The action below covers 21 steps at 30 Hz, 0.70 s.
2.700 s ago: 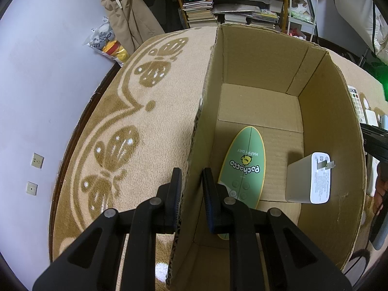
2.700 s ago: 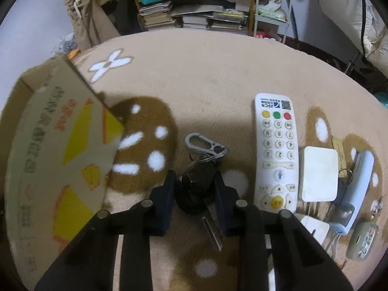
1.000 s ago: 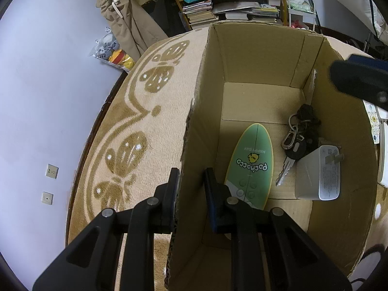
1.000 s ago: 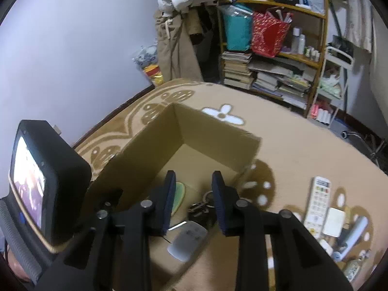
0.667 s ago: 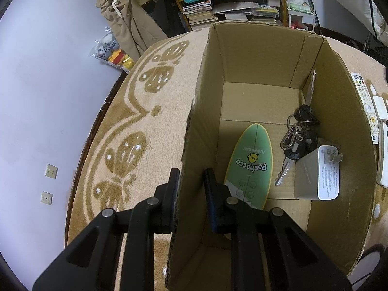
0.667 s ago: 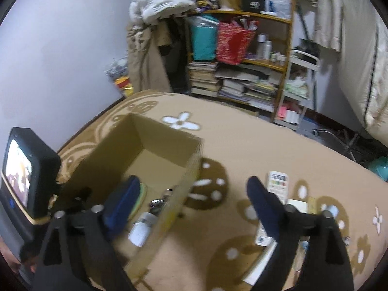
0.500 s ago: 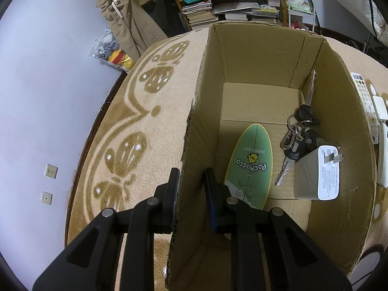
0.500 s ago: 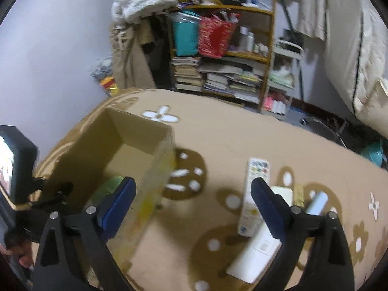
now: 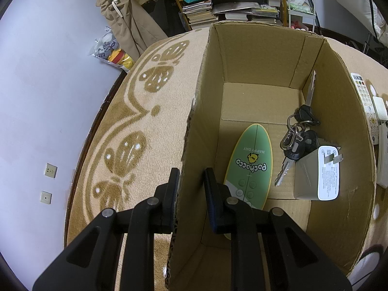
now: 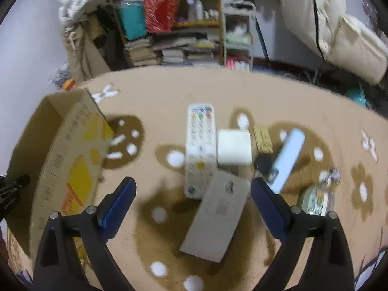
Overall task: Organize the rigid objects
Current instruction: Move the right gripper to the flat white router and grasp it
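Cardboard box (image 9: 271, 55) standing open on a tan patterned rug (image 9: 155, 131); inside, on its floor, a green oval remote (image 9: 251, 162) lying flat, a bunch of keys (image 9: 297, 138) just beside it on the right, one key leaning up the right wall, and a white charger (image 9: 317, 177) upright against that wall, touching the keys. Left gripper (image 9: 190, 191) pinching the box's near left wall, one finger outside, one inside. Right gripper (image 10: 192, 208) spread wide and empty, above the rug to the right of the box. Below it, blurred: white remote (image 10: 200, 149), white square block (image 10: 234, 146) touching its side, grey flat case (image 10: 215, 218) overlapping the remote's near end, pale blue device (image 10: 287, 156) farther right. Bookshelf (image 10: 169, 24) against the far wall.
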Each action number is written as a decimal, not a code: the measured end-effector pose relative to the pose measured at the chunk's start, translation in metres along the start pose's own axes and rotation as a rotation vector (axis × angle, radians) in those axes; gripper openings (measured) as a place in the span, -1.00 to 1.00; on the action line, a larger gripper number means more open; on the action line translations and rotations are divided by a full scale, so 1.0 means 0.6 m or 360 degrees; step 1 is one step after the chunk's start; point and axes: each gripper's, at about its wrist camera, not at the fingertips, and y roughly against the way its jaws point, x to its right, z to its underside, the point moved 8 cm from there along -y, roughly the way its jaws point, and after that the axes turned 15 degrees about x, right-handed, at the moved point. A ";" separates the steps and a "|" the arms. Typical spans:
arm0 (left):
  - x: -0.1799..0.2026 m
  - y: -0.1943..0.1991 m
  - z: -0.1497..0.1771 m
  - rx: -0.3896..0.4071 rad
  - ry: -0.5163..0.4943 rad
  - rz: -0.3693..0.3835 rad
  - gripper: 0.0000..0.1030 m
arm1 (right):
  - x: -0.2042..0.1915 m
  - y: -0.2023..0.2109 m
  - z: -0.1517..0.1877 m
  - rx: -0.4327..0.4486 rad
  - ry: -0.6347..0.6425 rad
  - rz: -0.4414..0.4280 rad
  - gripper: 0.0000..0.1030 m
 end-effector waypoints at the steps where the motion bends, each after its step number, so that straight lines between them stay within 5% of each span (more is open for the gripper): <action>1: 0.000 0.000 0.000 0.0000 0.0004 0.0003 -0.63 | 0.005 -0.004 0.008 -0.0015 -0.0019 0.0002 0.95; 5: -0.002 -0.001 0.001 -0.0005 0.0029 0.0019 -0.63 | 0.020 -0.020 0.035 -0.0069 -0.0048 0.0024 0.95; 9: -0.003 -0.002 0.001 -0.0002 0.0011 0.0010 -0.63 | 0.028 -0.036 0.065 -0.0179 -0.0098 0.0022 0.54; 16: -0.003 -0.003 0.001 -0.0002 0.0010 0.0009 -0.63 | 0.038 -0.052 0.089 -0.0212 -0.0180 0.0033 0.51; 18: -0.003 -0.003 0.001 -0.0002 0.0008 0.0007 -0.63 | 0.039 -0.051 0.092 -0.0206 -0.0152 0.0076 0.25; 21: -0.001 -0.003 0.002 -0.0002 0.0009 0.0009 -0.63 | 0.039 -0.045 0.096 -0.0183 -0.0119 0.0107 0.12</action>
